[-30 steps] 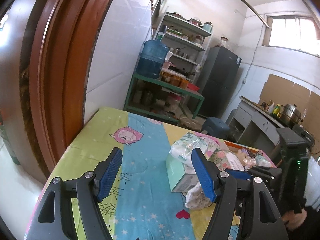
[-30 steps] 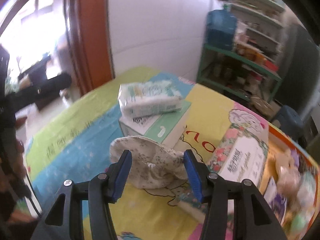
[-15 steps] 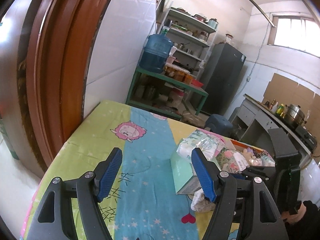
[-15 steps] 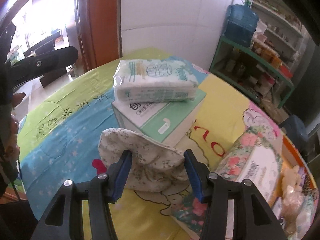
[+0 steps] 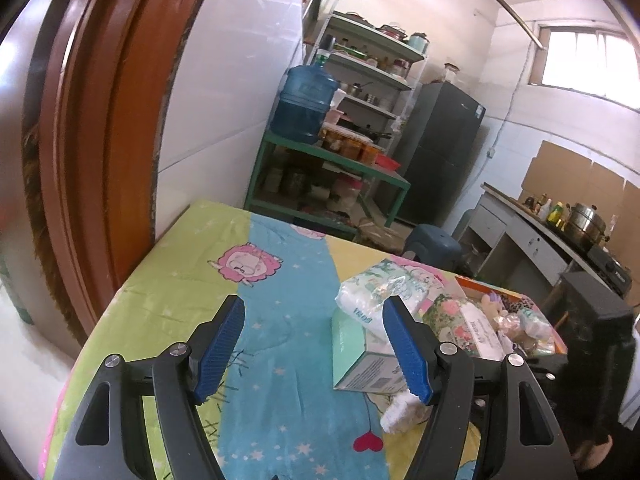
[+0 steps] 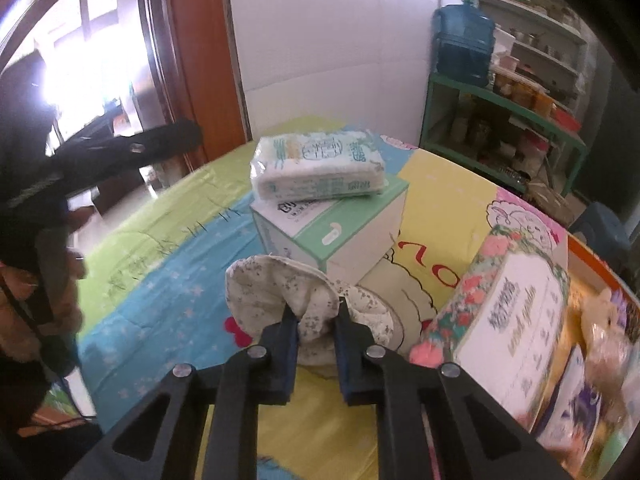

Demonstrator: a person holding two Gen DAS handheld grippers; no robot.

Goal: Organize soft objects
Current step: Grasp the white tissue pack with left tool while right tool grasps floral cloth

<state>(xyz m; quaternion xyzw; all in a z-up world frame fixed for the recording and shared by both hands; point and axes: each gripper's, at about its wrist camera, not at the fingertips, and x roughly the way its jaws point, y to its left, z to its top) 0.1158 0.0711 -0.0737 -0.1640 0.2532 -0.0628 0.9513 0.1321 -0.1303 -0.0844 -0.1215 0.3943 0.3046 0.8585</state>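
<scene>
My right gripper [image 6: 317, 314] has matt black plastic arms and ribbed blue pads, its jaws closing on the soft speckled cloth [image 6: 280, 292]. The tissue pack [image 6: 316, 168] has a glossy crinkled film wrapper; the box [image 6: 340, 236] is smooth card. The tablecloth [image 5: 280, 280] is printed fabric.

**A:** What did the rigs look like?

**B:** The left black plastic two-finger gripper [image 5: 312, 348] had ribbed blue rubber pads [image 5: 221, 346] and silver round screws [image 5: 177, 349] on angular arms with triangular cut-outs.

**A:** And the other one?

**B:** The right black plastic two-finger gripper [image 6: 317, 320] was the same build, with darker blue pads [image 6: 289, 344] and silver screws [image 6: 256, 352]. No cables or markings were visible.
</scene>
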